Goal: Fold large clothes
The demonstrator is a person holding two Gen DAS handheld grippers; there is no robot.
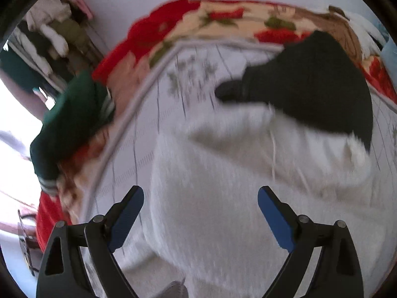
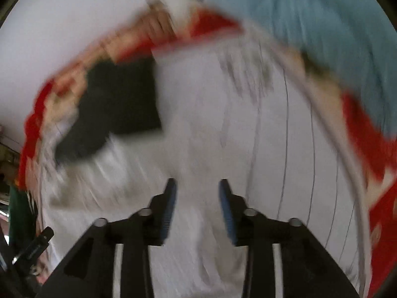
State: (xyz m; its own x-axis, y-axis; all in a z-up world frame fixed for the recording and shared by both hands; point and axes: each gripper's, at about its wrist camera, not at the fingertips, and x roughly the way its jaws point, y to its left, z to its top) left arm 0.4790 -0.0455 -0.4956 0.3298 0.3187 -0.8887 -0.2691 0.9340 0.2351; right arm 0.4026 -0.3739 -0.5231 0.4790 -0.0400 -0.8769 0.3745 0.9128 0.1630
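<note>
A large white fuzzy garment [image 1: 223,173] lies spread on the bed, its upper part bunched in folds. My left gripper [image 1: 201,193] hovers over it, jaws wide open with nothing between the blue pads. A black garment [image 1: 310,84] lies over the white one's far right edge. In the blurred right wrist view, my right gripper [image 2: 197,182] stands partly open above the white garment [image 2: 193,248]. No cloth is pinched between its pads. There the black garment [image 2: 116,104] lies to the upper left.
The bed has a white lined sheet [image 1: 148,136] [image 2: 285,149] edged by a red floral blanket [image 1: 223,19] [image 2: 367,136]. A dark green garment [image 1: 72,124] sits at the left edge. Hanging clothes [image 1: 54,29] are far left. Light blue cloth [image 2: 322,24] lies beyond the bed.
</note>
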